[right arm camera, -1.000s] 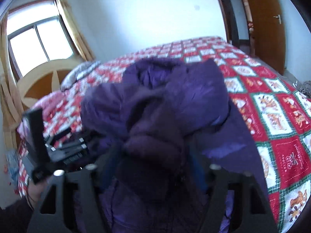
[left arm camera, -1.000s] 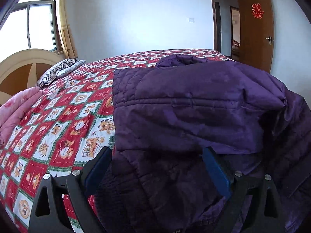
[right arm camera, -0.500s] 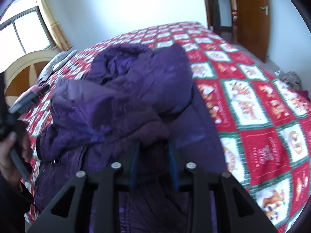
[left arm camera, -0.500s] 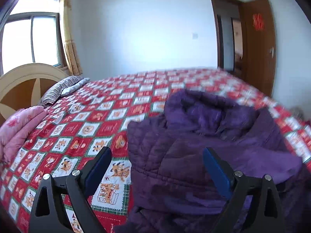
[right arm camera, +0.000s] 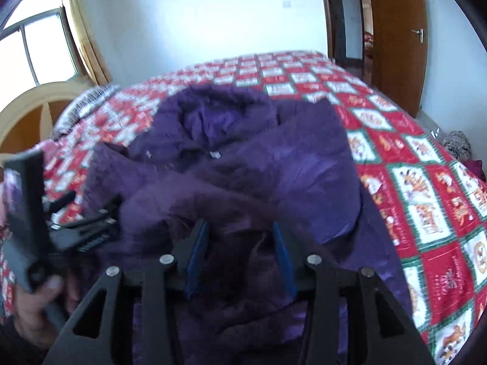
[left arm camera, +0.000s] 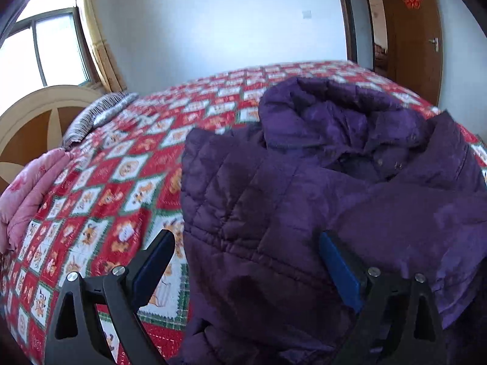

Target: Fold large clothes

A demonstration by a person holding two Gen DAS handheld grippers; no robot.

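Note:
A large purple quilted jacket [left arm camera: 304, 200] lies on the bed, hood toward the far side; it also shows in the right wrist view [right arm camera: 243, 164]. My left gripper [left arm camera: 246, 261] is open, jaws wide apart, hovering over the jacket's near left part with nothing held. My right gripper [right arm camera: 240, 252] has its jaws partly apart with a fold of the jacket's near edge between them; whether it still clamps the cloth is unclear. The left gripper tool [right arm camera: 61, 228] and the hand holding it show at the left of the right wrist view.
The bed has a red, white and green patterned quilt [left arm camera: 121, 182]. A pink folded blanket [left arm camera: 27, 197] and a striped pillow [left arm camera: 97, 115] lie by the wooden headboard [left arm camera: 27, 121]. A brown door [right arm camera: 395, 36] stands open at the far right.
The jacket's raised part has been laid down flatter on the bed. The right jaws closed on the cloth, then widened again. The left gripper stayed open and shifted over the jacket.

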